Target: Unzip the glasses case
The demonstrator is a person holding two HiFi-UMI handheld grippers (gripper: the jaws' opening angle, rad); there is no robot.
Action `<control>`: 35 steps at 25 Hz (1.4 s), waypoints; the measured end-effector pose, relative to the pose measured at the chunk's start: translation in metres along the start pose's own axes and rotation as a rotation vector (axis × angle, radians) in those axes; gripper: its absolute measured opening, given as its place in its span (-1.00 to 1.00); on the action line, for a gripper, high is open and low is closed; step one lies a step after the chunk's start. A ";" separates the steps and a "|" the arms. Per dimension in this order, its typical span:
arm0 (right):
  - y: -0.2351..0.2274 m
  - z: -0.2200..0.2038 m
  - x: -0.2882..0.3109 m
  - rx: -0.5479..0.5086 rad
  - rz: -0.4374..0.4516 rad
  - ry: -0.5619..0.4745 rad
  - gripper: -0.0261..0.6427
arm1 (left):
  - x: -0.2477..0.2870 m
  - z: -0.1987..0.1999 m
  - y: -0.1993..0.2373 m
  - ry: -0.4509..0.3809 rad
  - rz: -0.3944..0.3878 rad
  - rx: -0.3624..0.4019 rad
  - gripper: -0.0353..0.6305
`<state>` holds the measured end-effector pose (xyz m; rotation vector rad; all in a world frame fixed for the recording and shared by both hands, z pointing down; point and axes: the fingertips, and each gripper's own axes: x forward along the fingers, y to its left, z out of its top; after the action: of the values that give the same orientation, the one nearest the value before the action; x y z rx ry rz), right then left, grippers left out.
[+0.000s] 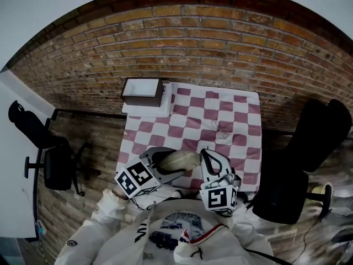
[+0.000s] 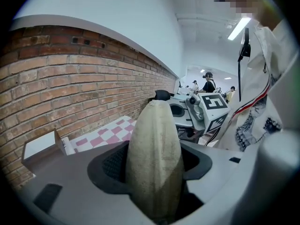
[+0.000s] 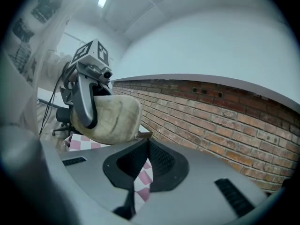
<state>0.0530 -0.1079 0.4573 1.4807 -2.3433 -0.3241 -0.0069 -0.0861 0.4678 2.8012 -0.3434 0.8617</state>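
The left gripper point(image 1: 164, 164) is clamped across the beige glasses case point(image 2: 154, 158), holding it in the air above the near edge of the checked tablecloth point(image 1: 220, 115). The right gripper point(image 3: 146, 142) has its jaws together, the tips pinching the small zip tab point(image 3: 143, 135) at the case's end – the case looks closed.

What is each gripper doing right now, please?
Left gripper: jaws closed on the glasses case.
Right gripper: jaws shut, pinching the zip pull.
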 end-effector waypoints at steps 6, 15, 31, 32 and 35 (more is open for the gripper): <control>0.019 0.015 0.018 -0.084 -0.017 0.039 -0.87 | -0.020 -0.018 0.017 0.035 -0.012 0.041 -0.02; 0.051 0.027 0.032 -0.200 -0.042 0.082 -0.87 | -0.039 -0.048 0.031 0.075 -0.024 0.119 -0.02; 0.075 0.037 0.048 -0.328 -0.048 0.113 -0.87 | -0.051 -0.073 0.045 0.148 -0.021 0.198 -0.02; 0.076 0.037 0.050 -0.336 -0.047 0.114 -0.87 | -0.051 -0.075 0.046 0.157 -0.020 0.202 -0.02; 0.078 0.038 0.053 -0.372 -0.038 0.118 -0.87 | -0.051 -0.078 0.049 0.177 -0.019 0.207 -0.02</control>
<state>-0.0479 -0.1221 0.4612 1.3247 -2.0294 -0.6260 -0.1027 -0.1052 0.5078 2.8768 -0.2102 1.1945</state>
